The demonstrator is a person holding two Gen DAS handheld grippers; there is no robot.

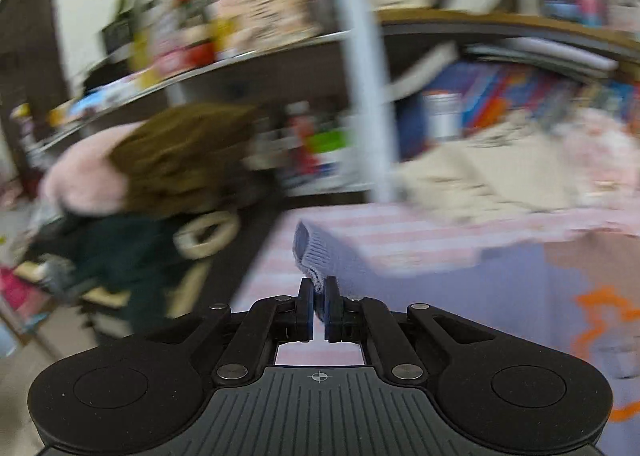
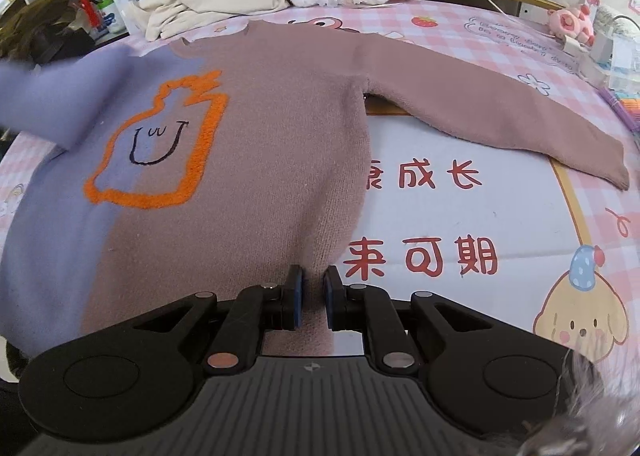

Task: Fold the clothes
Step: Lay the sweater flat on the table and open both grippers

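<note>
Lilac cuff [image 1: 310,256] of the purple-and-mauve knitted sweater [image 2: 256,160] is clamped in left tongs [image 1: 319,306]; hem is pinched between right tongs [image 2: 313,298], nearly closed.

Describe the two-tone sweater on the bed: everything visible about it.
The sweater is a fuzzy knit, lilac on one side and dusty mauve on the other, with an orange-outlined shape holding a drawn smiley on the chest. It lies front-up on the pink checked bedsheet. The mauve sleeve stretches out flat. The lilac sleeve is lifted and blurred, its ribbed cuff pinched in the left hand-held gripper. The right hand-held gripper straddles the hem, nearly closed.
</note>
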